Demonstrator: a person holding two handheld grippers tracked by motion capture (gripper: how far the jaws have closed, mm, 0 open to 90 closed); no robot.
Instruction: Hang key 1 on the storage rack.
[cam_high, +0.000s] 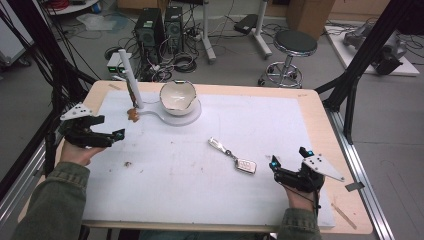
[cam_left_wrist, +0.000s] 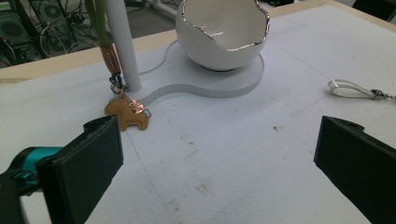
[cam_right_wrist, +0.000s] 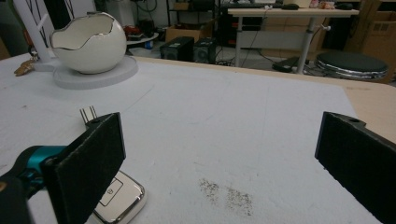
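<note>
A silver car key fob (cam_high: 245, 165) with a strap and ring (cam_high: 219, 145) lies on the white mat (cam_high: 200, 190), right of centre. My right gripper (cam_high: 289, 157) stands open just right of the fob, apart from it. In the right gripper view the fob (cam_right_wrist: 119, 198) lies beside the left jaw of that gripper (cam_right_wrist: 219, 154). My left gripper (cam_high: 110, 127) is open at the mat's left edge, with nothing between its jaws. In the left gripper view that gripper (cam_left_wrist: 219, 154) faces a brown animal-shaped charm (cam_left_wrist: 127, 114) on the mat.
A white egg-shaped bowl (cam_high: 177, 96) sits on a round white base (cam_high: 192, 117) at the back. A white post (cam_high: 131, 77) rises from the base's left arm, and the charm (cam_high: 133, 114) hangs from it on a strap. A stool (cam_high: 295, 44) and computers stand behind the table.
</note>
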